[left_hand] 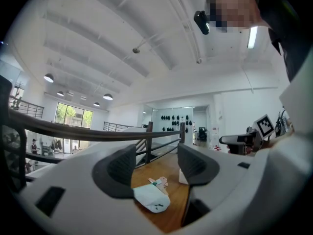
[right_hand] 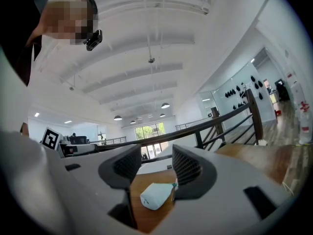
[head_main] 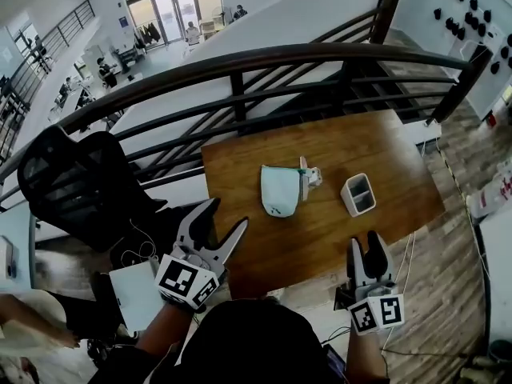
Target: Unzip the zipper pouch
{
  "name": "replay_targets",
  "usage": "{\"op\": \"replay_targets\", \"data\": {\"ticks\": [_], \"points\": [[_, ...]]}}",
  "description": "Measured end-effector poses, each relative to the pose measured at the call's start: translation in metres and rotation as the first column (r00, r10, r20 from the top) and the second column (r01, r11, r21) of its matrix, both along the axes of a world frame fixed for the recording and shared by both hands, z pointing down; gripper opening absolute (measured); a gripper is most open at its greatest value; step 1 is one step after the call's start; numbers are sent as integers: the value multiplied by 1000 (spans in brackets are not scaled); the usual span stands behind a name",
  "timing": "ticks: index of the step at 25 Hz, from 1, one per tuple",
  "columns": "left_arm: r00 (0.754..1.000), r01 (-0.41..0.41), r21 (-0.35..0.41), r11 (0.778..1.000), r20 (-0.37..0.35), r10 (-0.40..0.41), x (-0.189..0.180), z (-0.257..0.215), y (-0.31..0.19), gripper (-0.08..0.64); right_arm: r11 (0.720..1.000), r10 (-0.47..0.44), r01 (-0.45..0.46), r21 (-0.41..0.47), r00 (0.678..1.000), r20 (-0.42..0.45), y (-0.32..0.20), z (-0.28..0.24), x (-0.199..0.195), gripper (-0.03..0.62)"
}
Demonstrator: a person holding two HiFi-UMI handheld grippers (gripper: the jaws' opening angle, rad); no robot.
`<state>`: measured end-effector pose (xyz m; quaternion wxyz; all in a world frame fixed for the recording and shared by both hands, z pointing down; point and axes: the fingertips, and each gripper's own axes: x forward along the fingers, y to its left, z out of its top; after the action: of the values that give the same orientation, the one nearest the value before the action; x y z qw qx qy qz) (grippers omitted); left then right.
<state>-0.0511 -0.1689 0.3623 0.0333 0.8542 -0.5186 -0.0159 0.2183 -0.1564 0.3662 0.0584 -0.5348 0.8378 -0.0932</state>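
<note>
A pale mint zipper pouch (head_main: 281, 190) lies in the middle of the wooden table (head_main: 384, 146), its zipper edge and a small charm (head_main: 313, 176) on its right side. The left gripper (head_main: 214, 219) hangs off the table's near left corner, open with nothing between its jaws. Near the front edge the right gripper (head_main: 366, 245) stands open and empty, short of the pouch. In the left gripper view the pouch (left_hand: 152, 199) lies low between the jaws, far ahead. The right gripper view shows the pouch (right_hand: 156, 195) ahead too.
A white two-compartment holder (head_main: 358, 194) stands right of the pouch. A dark curved railing (head_main: 240, 66) runs behind the table. A black office chair (head_main: 76, 186) stands at the left, and a white box (head_main: 138, 294) lies on the floor below it.
</note>
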Motion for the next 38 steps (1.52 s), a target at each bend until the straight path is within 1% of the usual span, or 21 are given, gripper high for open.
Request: {"op": "replay_targets", "data": {"ticks": [5, 11, 15, 22, 26, 28, 30, 34, 38], "points": [[999, 38, -57, 998, 5, -38, 12, 25, -28, 268, 996, -60, 60, -73, 998, 5, -31, 20, 11, 190], [997, 58, -166, 984, -32, -64, 15, 55, -54, 268, 980, -124, 120, -160, 992, -12, -57, 47, 9, 184], [998, 49, -208, 977, -18, -54, 15, 62, -70, 268, 971, -145, 140, -193, 989, -12, -72, 52, 1, 179], [999, 10, -275, 961, -37, -21, 1, 94, -97, 267, 962, -156, 149, -229, 988, -15, -86, 68, -30, 176], [995, -22, -348, 937, -98, -13, -3, 122, -117, 267, 951, -174, 160, -265, 984, -28, -85, 83, -40, 175], [993, -29, -379, 925, -114, -16, -3, 139, -129, 267, 945, -174, 158, -287, 984, -31, -84, 92, -42, 175], [993, -30, -408, 913, -114, -19, -3, 154, -143, 267, 939, -172, 152, -308, 984, -39, -84, 99, -41, 175], [996, -37, -465, 885, -91, -6, 0, 184, -163, 267, 932, -167, 138, -336, 984, -59, -84, 108, -39, 174], [995, -48, -542, 839, -97, -5, 7, 220, -179, 267, 926, -146, 110, -360, 987, -74, -83, 118, -30, 172]]}}
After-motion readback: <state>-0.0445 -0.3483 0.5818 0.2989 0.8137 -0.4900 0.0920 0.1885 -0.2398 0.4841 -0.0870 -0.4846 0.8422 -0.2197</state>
